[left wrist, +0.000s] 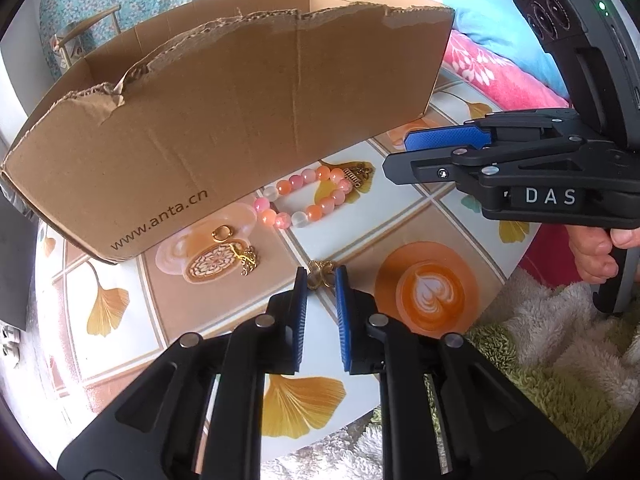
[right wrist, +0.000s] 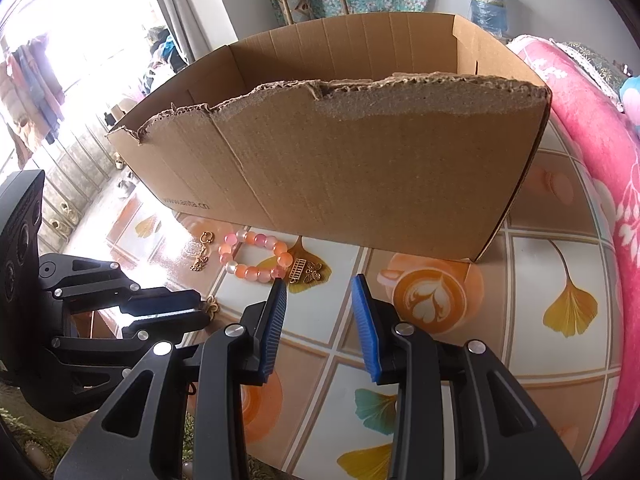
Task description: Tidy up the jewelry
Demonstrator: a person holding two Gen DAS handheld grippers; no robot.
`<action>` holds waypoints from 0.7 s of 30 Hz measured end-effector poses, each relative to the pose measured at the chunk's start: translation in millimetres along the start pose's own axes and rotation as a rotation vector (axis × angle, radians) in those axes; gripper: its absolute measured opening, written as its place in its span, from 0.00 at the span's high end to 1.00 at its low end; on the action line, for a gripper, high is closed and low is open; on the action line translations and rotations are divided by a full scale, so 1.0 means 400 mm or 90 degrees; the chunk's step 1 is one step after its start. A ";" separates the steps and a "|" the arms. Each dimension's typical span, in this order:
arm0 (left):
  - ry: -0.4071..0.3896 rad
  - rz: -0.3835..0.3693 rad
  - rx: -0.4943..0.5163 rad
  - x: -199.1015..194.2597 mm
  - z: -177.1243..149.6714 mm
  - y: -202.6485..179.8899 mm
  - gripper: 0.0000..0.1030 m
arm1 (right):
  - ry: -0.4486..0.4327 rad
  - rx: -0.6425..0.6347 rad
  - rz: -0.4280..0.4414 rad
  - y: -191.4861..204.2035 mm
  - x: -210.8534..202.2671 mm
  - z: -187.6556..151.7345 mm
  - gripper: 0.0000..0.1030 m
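A small gold charm point(left wrist: 320, 276) lies on the patterned table point(left wrist: 400, 208), and my left gripper point(left wrist: 320, 276) is shut on it at the fingertips; the same grip shows at the left gripper point(right wrist: 202, 308) in the right wrist view. A pink and orange bead bracelet point(left wrist: 304, 196) point(right wrist: 256, 256) with a gold butterfly pendant point(left wrist: 360, 174) point(right wrist: 306, 272) rests in front of the open cardboard box point(left wrist: 240, 120) point(right wrist: 360, 180). A gold ring point(left wrist: 220, 234) point(right wrist: 207, 237) and a gold chain piece point(left wrist: 248, 260) point(right wrist: 199, 262) lie left of it. My right gripper point(right wrist: 320, 284) point(left wrist: 396, 154) hovers open near the pendant, holding nothing.
The box's near wall has a torn top edge. A pink blanket point(right wrist: 592, 140) borders the table on the right. A fluffy green and white rug point(left wrist: 560, 360) lies below the table's edge. A person's hand point(left wrist: 596, 248) grips the right gripper's handle. A chair point(right wrist: 308, 0) stands behind the box.
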State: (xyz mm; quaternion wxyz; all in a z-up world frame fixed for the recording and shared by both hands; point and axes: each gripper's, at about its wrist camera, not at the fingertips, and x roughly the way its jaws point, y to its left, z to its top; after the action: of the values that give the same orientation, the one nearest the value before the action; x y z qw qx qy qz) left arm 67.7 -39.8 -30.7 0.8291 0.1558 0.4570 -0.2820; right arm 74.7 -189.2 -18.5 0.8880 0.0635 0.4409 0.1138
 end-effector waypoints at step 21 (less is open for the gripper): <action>0.001 -0.097 -0.030 -0.010 -0.022 0.013 0.97 | 0.007 -0.022 0.002 0.012 -0.020 0.000 0.67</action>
State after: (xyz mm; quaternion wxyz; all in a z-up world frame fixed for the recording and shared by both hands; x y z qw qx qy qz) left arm 63.4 -30.0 -32.0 0.8082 0.1008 0.4749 -0.3334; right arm 69.1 -186.7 -11.4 0.8865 0.0484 0.4434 0.1228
